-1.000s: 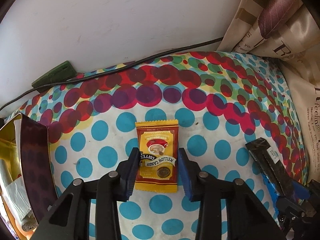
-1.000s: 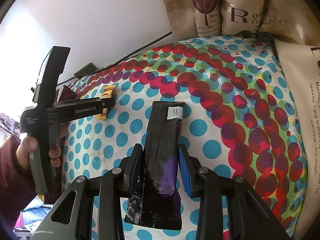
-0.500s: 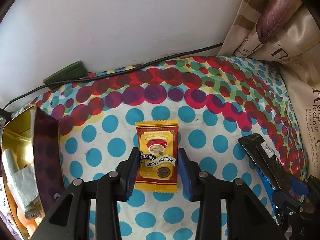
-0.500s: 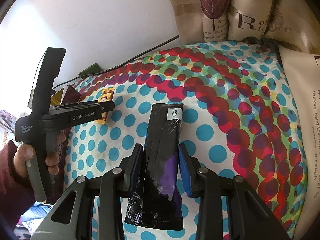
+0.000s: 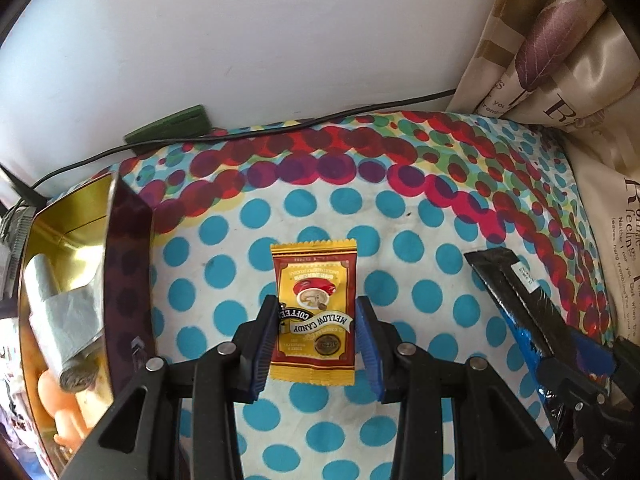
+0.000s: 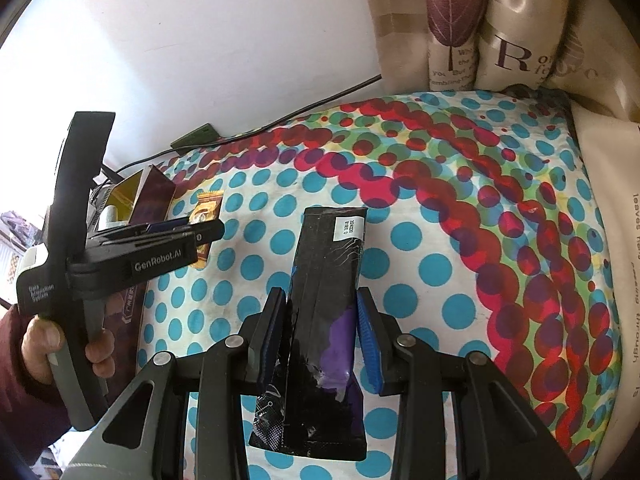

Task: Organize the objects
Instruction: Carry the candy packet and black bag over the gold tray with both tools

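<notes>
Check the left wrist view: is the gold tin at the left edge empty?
No. The tin holds a grey plastic roll and, below it, something orange.

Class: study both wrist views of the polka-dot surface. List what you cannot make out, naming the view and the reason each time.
- Contents of the gold tin, left wrist view: cut off by the picture's left edge and hidden by its own wall.
- Fine print on the candy sachet, left wrist view: too small.
- Near end of the black pouch, right wrist view: hidden behind the right tool.
- Candy sachet, right wrist view: mostly hidden by the left tool.
</notes>
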`<control>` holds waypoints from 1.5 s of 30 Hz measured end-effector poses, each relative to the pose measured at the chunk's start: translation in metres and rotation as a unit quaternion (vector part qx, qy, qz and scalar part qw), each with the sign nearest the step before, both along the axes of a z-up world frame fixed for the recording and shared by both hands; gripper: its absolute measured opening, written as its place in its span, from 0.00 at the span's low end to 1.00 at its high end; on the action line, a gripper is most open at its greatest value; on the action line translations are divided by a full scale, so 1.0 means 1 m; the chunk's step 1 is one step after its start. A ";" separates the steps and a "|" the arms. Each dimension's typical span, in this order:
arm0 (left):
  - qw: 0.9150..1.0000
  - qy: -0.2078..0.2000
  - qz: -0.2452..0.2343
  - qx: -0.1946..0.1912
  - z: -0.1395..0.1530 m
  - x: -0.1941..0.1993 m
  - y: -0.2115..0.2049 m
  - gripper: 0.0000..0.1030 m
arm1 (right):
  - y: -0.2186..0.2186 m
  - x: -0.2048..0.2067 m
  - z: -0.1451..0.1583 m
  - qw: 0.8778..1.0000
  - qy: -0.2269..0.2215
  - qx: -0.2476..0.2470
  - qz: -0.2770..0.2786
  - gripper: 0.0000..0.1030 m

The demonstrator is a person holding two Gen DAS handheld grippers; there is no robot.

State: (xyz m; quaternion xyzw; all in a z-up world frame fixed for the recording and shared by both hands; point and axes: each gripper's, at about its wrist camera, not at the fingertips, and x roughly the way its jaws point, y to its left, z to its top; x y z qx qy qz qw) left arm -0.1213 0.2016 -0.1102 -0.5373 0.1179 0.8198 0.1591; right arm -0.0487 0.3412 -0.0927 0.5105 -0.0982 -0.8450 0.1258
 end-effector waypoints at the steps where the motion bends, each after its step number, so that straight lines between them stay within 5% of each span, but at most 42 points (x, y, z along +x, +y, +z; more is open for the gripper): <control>1: 1.000 -0.001 0.003 0.002 0.001 0.002 -0.002 0.37 | -0.002 0.000 0.001 1.000 0.001 0.000 0.002 0.32; 45: 0.986 0.037 0.157 0.028 0.057 0.090 -0.146 0.38 | -0.115 0.010 0.037 0.991 0.041 -0.003 0.127 0.32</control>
